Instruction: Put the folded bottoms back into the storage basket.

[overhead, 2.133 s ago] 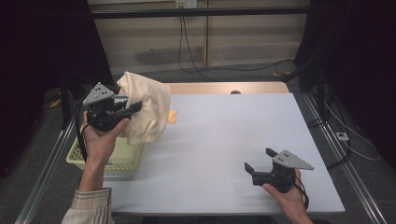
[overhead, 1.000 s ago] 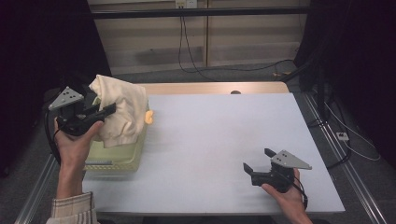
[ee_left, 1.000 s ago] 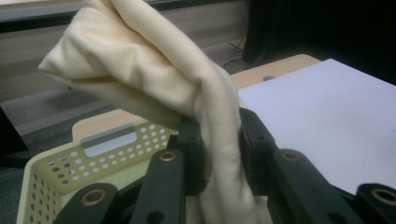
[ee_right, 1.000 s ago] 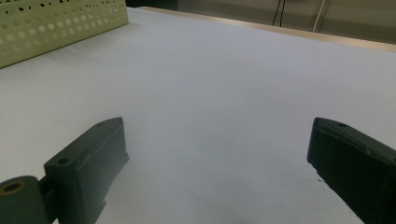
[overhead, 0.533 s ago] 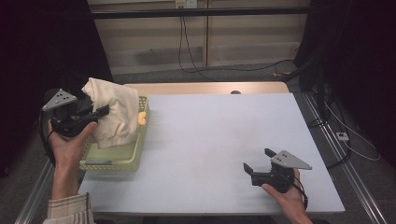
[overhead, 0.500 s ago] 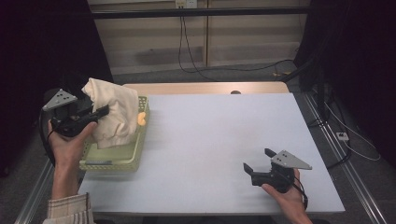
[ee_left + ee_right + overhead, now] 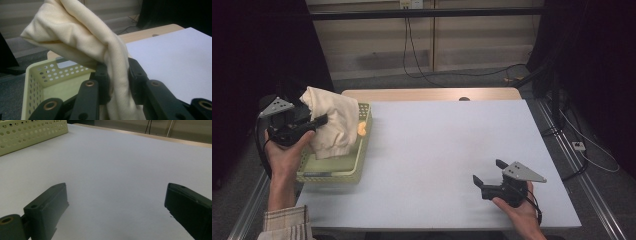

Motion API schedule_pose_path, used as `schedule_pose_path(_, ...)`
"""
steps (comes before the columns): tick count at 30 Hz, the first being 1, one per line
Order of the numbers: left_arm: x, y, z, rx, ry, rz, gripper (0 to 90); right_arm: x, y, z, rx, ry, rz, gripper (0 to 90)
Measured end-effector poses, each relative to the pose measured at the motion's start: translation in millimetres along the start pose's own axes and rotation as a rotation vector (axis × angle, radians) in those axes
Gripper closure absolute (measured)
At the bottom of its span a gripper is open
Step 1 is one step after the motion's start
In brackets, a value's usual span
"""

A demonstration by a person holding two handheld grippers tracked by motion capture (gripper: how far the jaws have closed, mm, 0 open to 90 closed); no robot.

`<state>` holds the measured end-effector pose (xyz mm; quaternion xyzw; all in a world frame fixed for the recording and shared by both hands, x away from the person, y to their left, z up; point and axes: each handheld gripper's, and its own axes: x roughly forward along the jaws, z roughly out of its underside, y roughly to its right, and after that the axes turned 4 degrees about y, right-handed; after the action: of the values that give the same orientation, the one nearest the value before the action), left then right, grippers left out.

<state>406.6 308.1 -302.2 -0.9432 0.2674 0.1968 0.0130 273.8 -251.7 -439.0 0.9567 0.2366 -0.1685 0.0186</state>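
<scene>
Clamping a cream cloth between its black jaws, my left gripper shows up close what the high view cannot: soft, matte fabric bunched into thick folds and pinched into a narrow waist. From above, I see the cloth hanging over the pale green basket at the table's left edge. The basket's plastic wall is perforated with round holes. My right gripper rests with jaws spread wide over the smooth white tabletop, grasping nothing.
</scene>
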Motion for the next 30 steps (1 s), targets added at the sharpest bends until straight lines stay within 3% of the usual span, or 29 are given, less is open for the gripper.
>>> schedule_pose_path(16, 10.0, -14.0, 14.6, -0.011, -0.054, 0.026, 73.8, -0.2, 0.3, 0.3, 0.001, -0.006, 0.003, 4.7)
schedule_pose_path(20, 14.6, -15.1, 17.3, -0.009, -0.088, 0.053, 73.8, -0.3, 0.5, 0.2, 0.004, -0.003, 0.006, 4.6)
schedule_pose_path(30, 24.6, -15.3, 22.5, -0.02, -0.124, 0.067, 73.7, -0.1, 0.6, 0.3, 0.003, -0.007, 0.005, 4.6)
